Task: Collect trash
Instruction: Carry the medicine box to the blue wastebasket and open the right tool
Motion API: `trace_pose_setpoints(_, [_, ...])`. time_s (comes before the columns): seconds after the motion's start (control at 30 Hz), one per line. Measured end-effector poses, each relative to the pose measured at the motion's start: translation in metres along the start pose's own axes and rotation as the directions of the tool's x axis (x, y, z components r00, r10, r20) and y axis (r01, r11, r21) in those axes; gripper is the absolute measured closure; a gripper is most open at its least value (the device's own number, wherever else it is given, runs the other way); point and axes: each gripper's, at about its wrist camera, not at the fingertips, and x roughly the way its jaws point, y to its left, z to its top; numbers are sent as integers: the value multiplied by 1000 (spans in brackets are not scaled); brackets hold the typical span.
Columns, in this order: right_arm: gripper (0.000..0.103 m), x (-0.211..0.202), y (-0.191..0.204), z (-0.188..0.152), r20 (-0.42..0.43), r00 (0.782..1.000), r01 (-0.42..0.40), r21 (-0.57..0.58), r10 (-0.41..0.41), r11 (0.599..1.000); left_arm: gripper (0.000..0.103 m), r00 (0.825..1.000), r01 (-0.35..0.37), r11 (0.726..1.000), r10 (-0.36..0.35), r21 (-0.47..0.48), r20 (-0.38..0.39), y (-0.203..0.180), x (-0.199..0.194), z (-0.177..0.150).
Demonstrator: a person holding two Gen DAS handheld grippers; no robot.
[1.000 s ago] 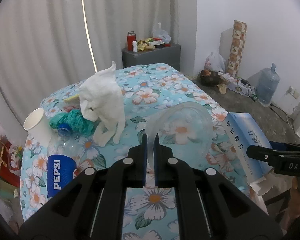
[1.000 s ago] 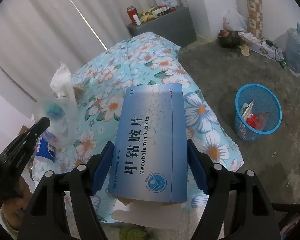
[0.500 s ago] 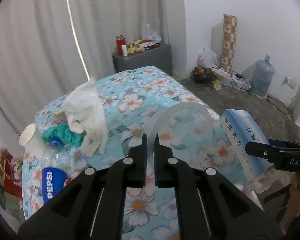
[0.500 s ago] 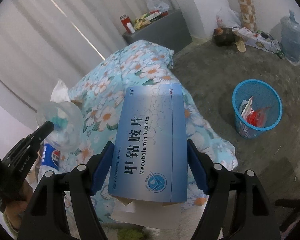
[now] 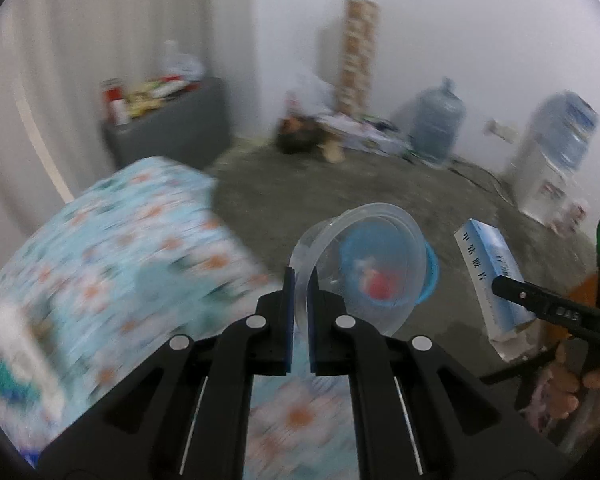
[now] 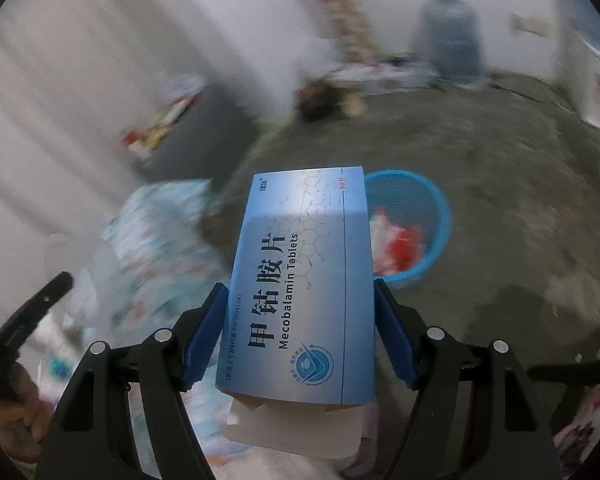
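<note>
Carry both loads over the blue basket (image 6: 432, 216) on the floor ahead; keep left gripper (image 5: 299, 300) pinched on the clear plastic bowl (image 5: 364, 268) rim, right gripper (image 6: 300, 320) clamped across the tablet box (image 6: 300, 280); release only once centred above.

dim, soft indoor light | heavy motion blur | fisheye edges dark, warped
</note>
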Motion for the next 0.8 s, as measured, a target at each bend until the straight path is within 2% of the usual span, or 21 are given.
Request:
trace_pose_setpoints(0.1, [33, 17, -41, 13, -5, 999, 49, 103, -48, 994, 99, 996, 61, 994, -55, 87, -73, -38, 48, 22])
trace_pose_setpoints(0.17, [33, 30, -57, 18, -14, 999, 52, 151, -51, 987, 99, 984, 109, 985, -88, 135, -152, -62, 86, 30])
trace_pose_setpoints(0.23, [33, 47, -72, 25, -28, 999, 49, 191, -44, 980, 99, 966, 149, 976, -109, 159, -236, -82, 125, 32])
trace_pose_setpoints(0.33, [32, 79, -92, 38, -47, 998, 52, 224, -42, 973, 99, 923, 191, 968, -120, 163, -364, -107, 191, 29])
trace_pose_setpoints(0.4, [32, 103, -103, 48, -62, 998, 25, 261, -10, 965, 99, 903, 197, 968, -117, 155, -413, -115, 224, 29])
trace_pose_setpoints(0.53, [30, 140, -122, 66, -73, 996, -25, 311, 50, 950, 99, 884, 208, 967, -123, 144, -451, -125, 276, 32])
trace_pose_setpoints(0.57, [30, 150, -127, 68, -69, 995, -46, 328, 73, 944, 95, 877, 218, 968, -139, 123, -461, -125, 291, 33])
trace_pose_setpoints(0.6, [27, 161, -132, 72, -70, 994, -57, 345, 87, 937, 85, 867, 224, 969, -147, 109, -476, -126, 303, 33])
trace_pose_setpoints(0.63, [21, 178, -142, 75, -80, 992, -64, 371, 101, 927, 57, 860, 225, 969, -148, 103, -489, -126, 312, 32])
trace_pose_setpoints(0.67, [21, 187, -146, 77, -91, 991, -56, 383, 99, 922, 42, 857, 212, 972, -134, 104, -497, -125, 323, 32])
trace_pose_setpoints(0.73, [21, 207, -161, 74, -132, 990, 9, 419, 52, 908, 42, 865, 185, 974, -98, 131, -493, -127, 331, 29])
trace_pose_setpoints(0.8, [21, 207, -169, 66, -134, 990, 14, 456, 53, 890, 42, 860, 193, 972, -103, 131, -500, -131, 335, 30])
